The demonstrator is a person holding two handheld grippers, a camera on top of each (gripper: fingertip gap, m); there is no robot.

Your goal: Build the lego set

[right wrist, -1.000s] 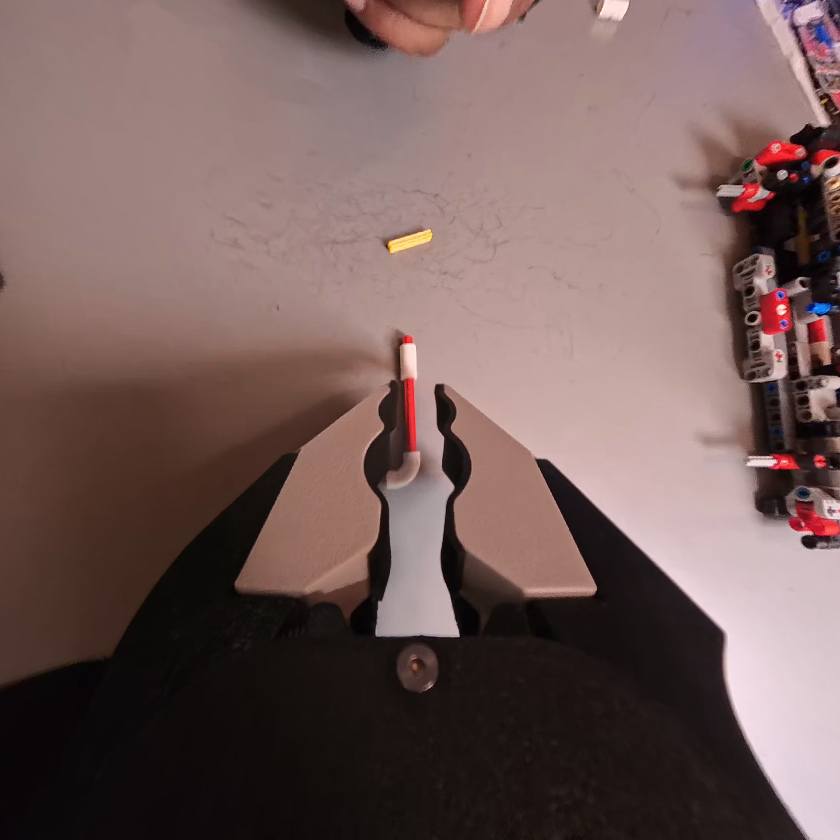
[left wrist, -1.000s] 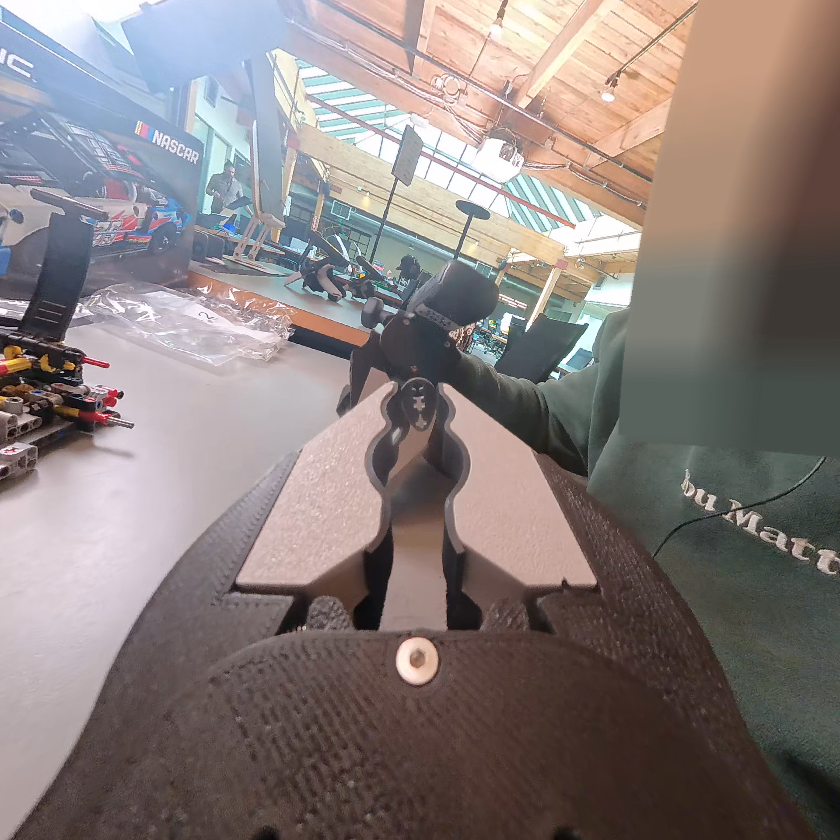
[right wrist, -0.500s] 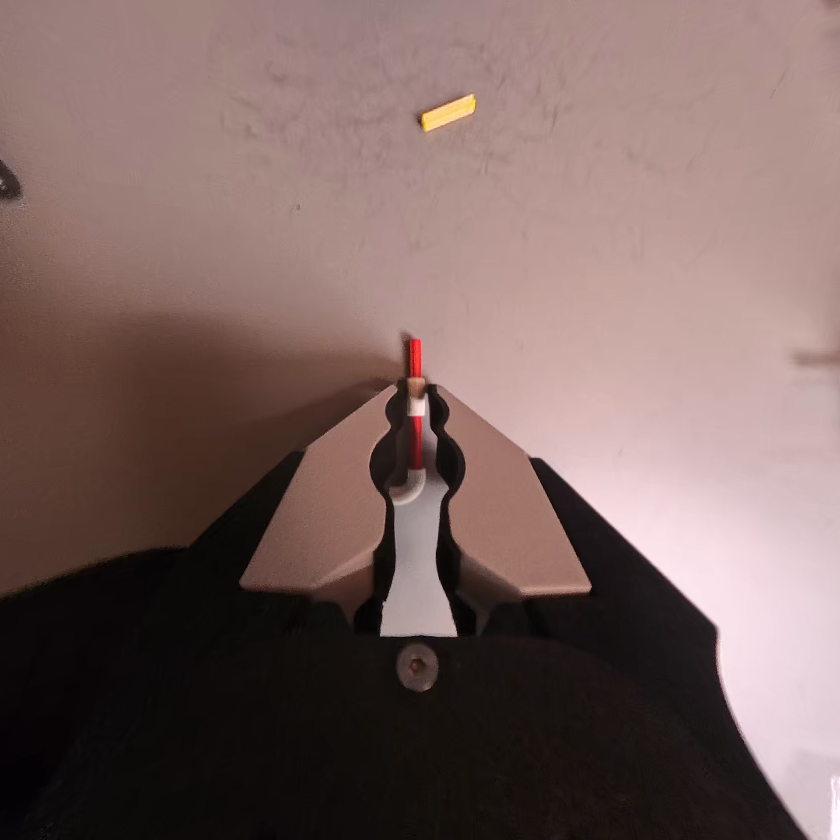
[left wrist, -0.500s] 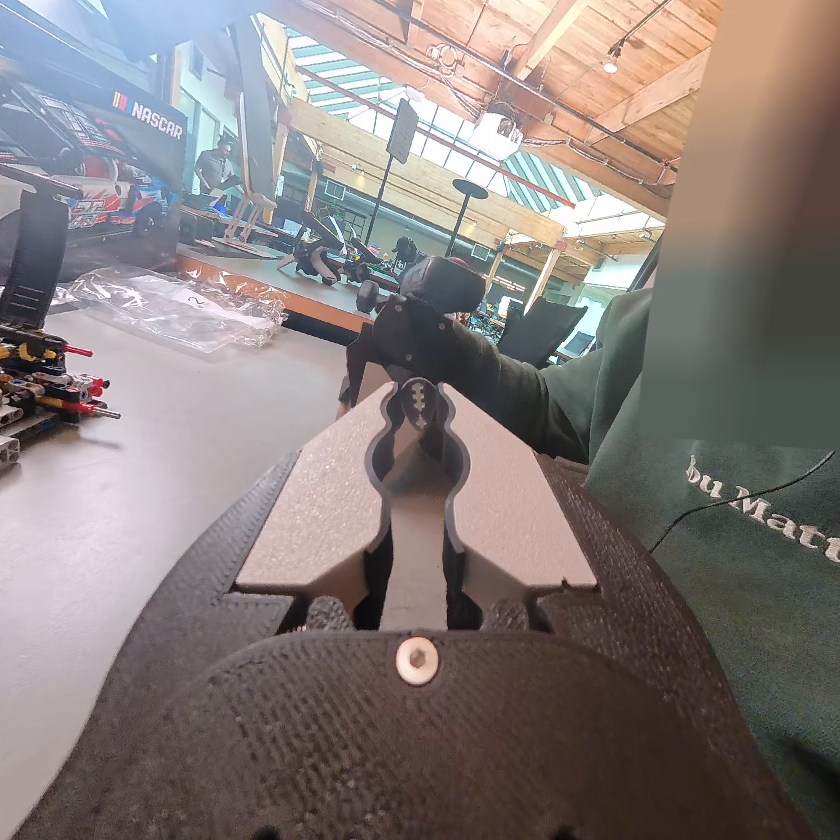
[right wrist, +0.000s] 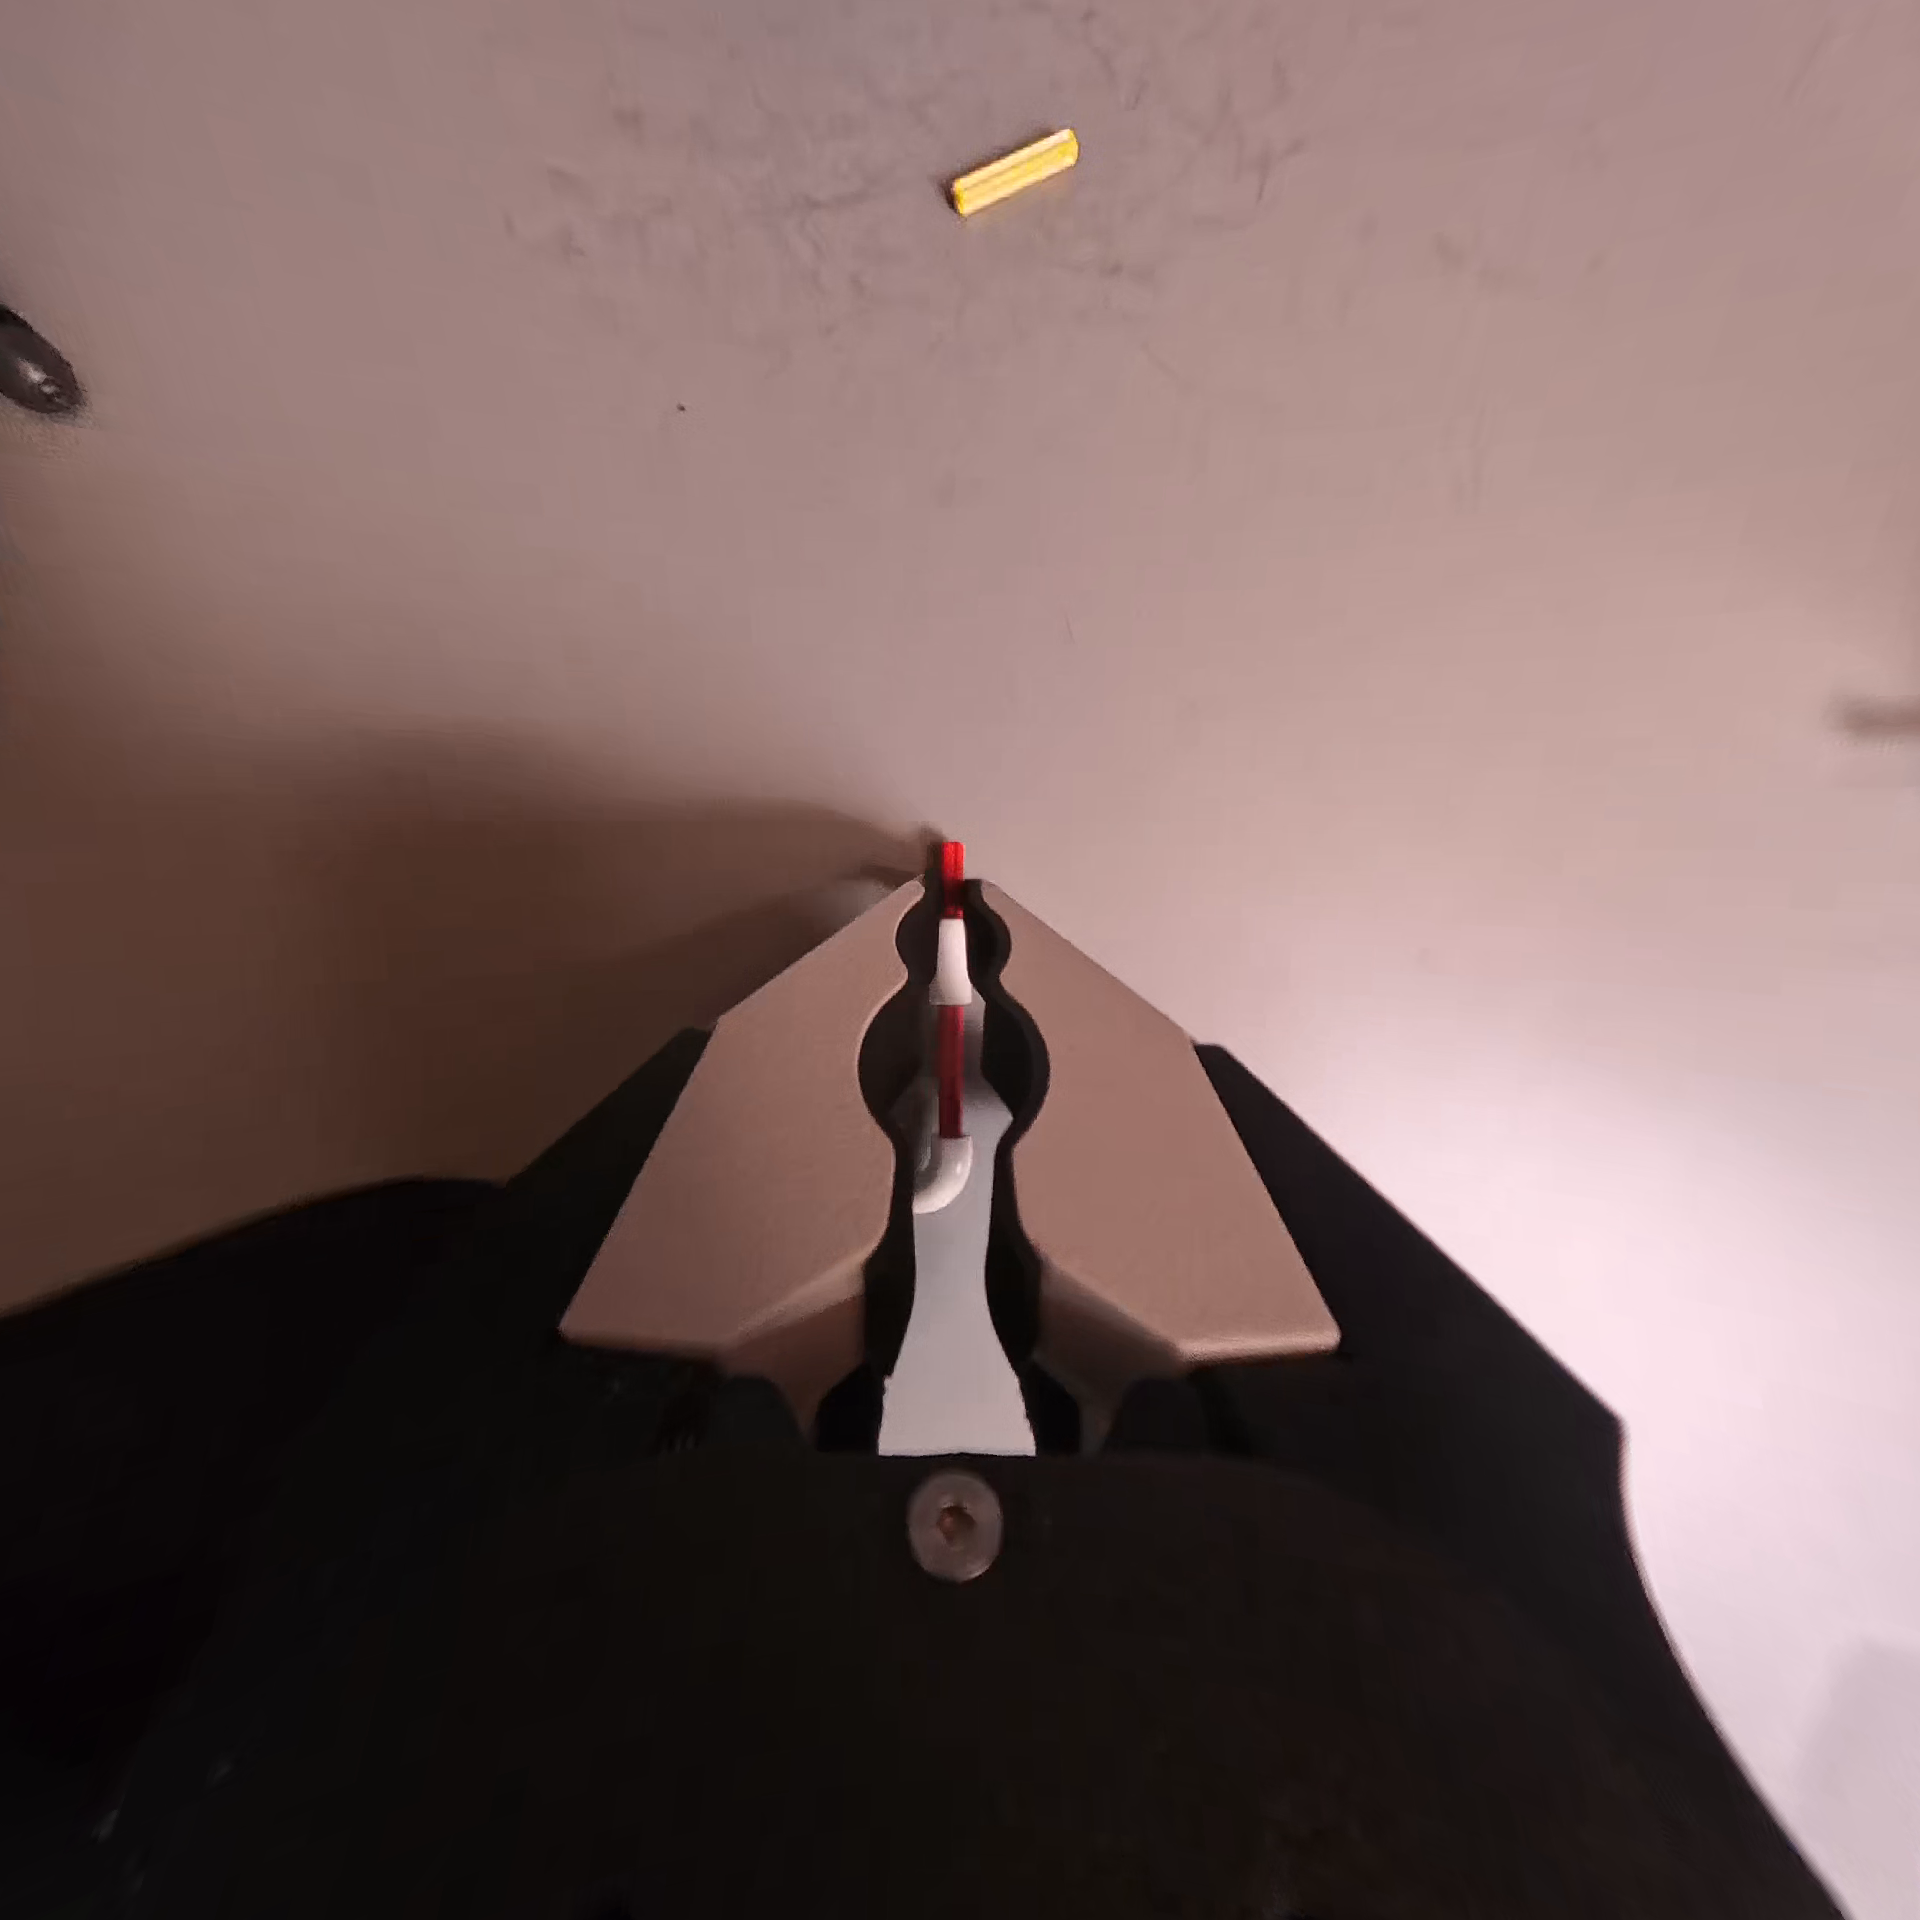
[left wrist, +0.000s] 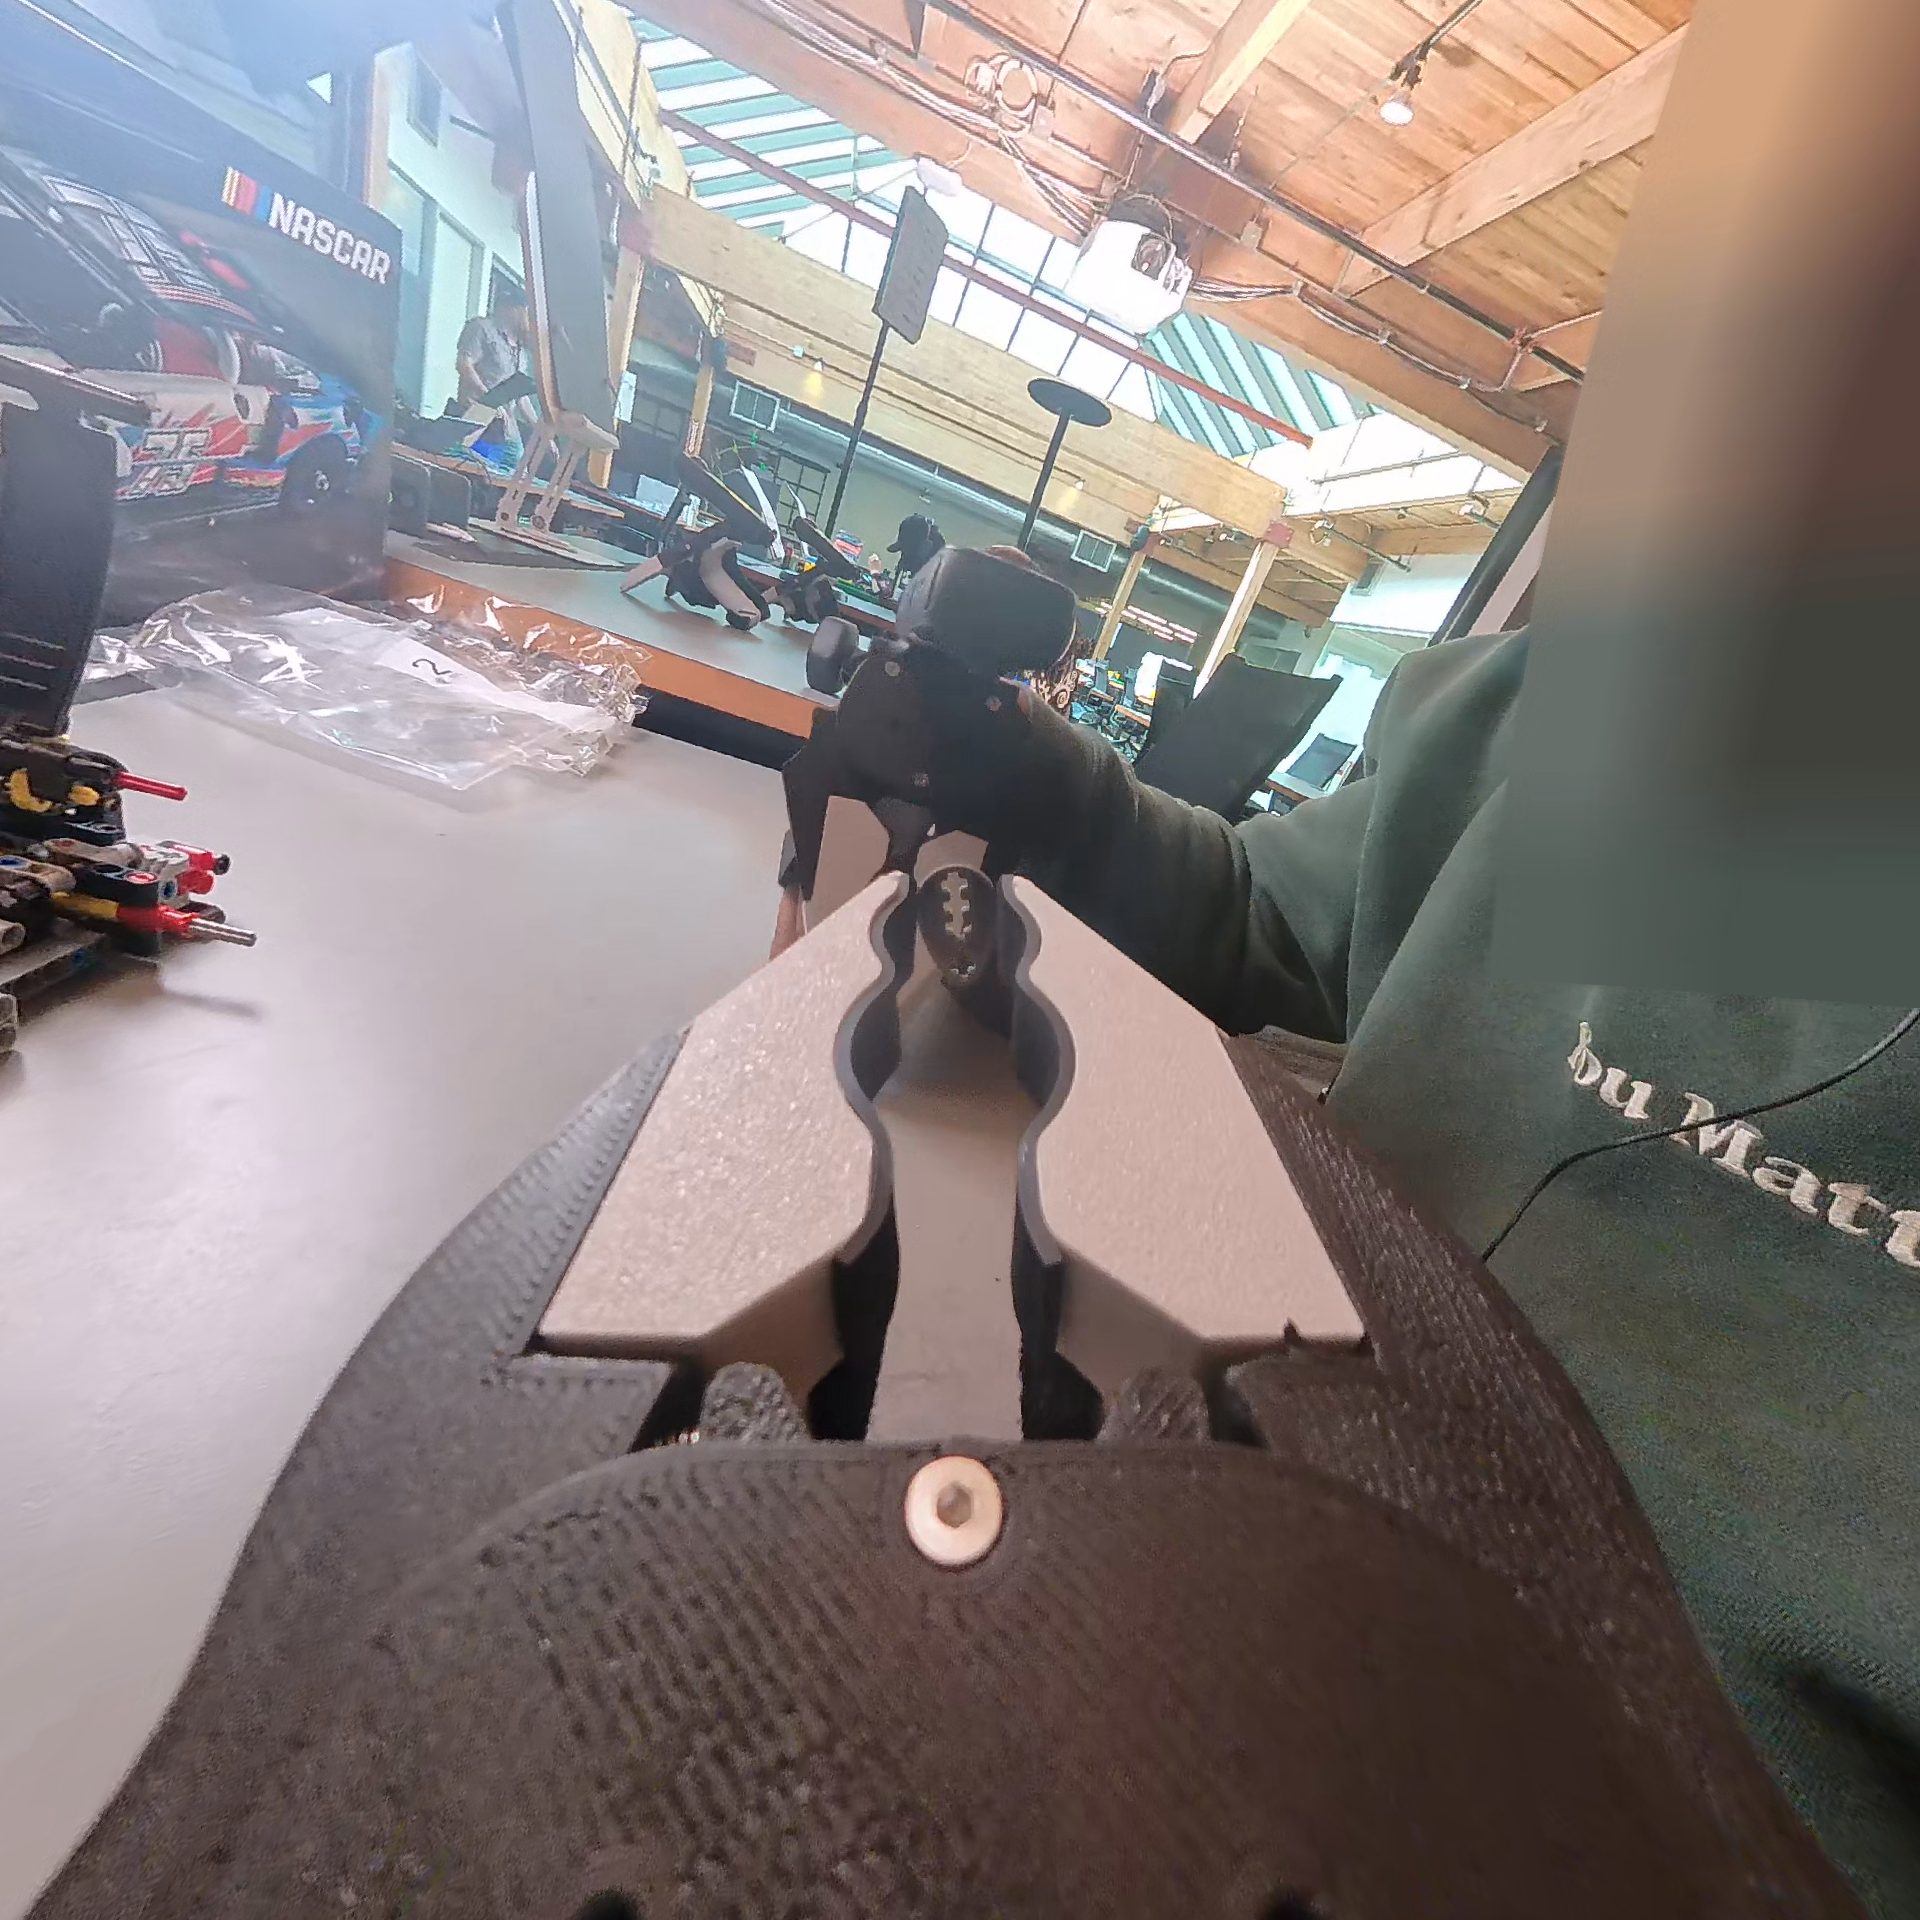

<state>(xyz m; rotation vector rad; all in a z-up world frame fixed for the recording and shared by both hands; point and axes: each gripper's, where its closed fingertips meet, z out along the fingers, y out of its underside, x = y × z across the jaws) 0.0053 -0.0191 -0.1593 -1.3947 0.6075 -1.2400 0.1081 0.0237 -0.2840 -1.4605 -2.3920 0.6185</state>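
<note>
Since the right gripper (right wrist: 951,883) points straight down at the grey table (right wrist: 1351,520), the red axle (right wrist: 950,1049) it carries runs lengthwise along the slot, tip poking just past the fingertips. Jaws narrow, clamped on that axle and its white sleeve (right wrist: 949,961). 1 yellow axle (right wrist: 1015,172) lies loose, well apart ahead. Left gripper (left wrist: 956,914) sits raised and level, jaws narrow, a small dark perforated piece (left wrist: 956,920) at its tips; contact not clear. Brick assembly (left wrist: 94,883) and plastic bags (left wrist: 364,675) lie off to its left.
</note>
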